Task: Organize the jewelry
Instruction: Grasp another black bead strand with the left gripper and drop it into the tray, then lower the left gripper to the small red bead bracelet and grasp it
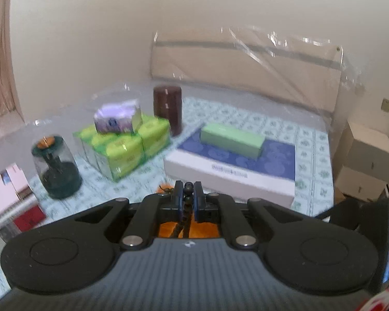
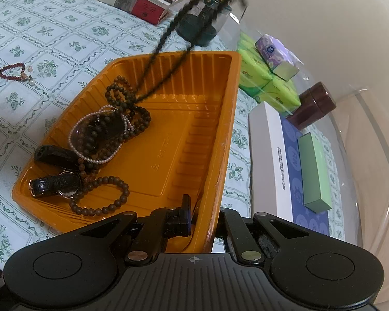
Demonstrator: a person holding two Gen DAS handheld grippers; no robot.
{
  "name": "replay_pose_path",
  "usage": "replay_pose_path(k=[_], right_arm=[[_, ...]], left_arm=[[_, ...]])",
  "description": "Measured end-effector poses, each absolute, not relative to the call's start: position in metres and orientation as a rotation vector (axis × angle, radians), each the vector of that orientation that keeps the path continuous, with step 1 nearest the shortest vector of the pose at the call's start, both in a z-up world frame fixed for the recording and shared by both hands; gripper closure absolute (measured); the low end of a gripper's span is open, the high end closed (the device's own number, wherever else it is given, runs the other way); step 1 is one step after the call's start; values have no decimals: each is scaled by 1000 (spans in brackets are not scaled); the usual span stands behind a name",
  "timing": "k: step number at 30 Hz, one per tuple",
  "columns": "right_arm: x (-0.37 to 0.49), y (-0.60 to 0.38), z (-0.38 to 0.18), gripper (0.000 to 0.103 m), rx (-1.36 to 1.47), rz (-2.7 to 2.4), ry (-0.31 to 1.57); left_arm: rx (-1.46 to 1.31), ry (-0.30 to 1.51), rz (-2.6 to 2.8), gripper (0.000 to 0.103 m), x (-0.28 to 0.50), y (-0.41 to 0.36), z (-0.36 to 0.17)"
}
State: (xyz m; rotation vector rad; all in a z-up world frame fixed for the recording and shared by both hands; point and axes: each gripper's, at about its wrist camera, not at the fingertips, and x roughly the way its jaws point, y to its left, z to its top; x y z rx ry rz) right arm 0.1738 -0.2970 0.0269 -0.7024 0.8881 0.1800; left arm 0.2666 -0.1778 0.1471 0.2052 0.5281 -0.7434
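most jewelry already lay in the tray (image 2: 168, 140). the left claw (image 1: 187, 191) was clenched on a dark bead strand (image 2: 166, 36) hanging over it; the right claw (image 2: 203, 216) gripped the tray's rim. a red bracelet (image 2: 11, 73) remained out on the worktop (image 2: 51, 26).

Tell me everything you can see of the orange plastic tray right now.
The orange plastic tray is a shallow, glossy rectangle with ribbed walls and embossed markings on its floor. It sits on the floral tablecloth, and the right gripper clamps its near rim. Inside lie dark bead strands, a pearl bracelet and a black-strapped watch.
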Motion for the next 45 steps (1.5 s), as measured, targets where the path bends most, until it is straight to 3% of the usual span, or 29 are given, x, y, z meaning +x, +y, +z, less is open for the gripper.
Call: replay_pose_path(k=[10,12,15,22,45], right_arm=[[175,-298,27,98,-695,182,889],[175,-298,26,98,-697,180,890],[175,-297,26,98,-697,179,889],[174,-296,28,98,-706,179,890],[171,-289,33,98,-737,182,890]], left_arm=[[171,706,-732,96,280,-179,82],[164,709,-734,86,280,-175,83],[160,685,-723,83,275,-166,88],[141,659,-599,75,260,-112,90],[64,727,-207,70,170,59,13]])
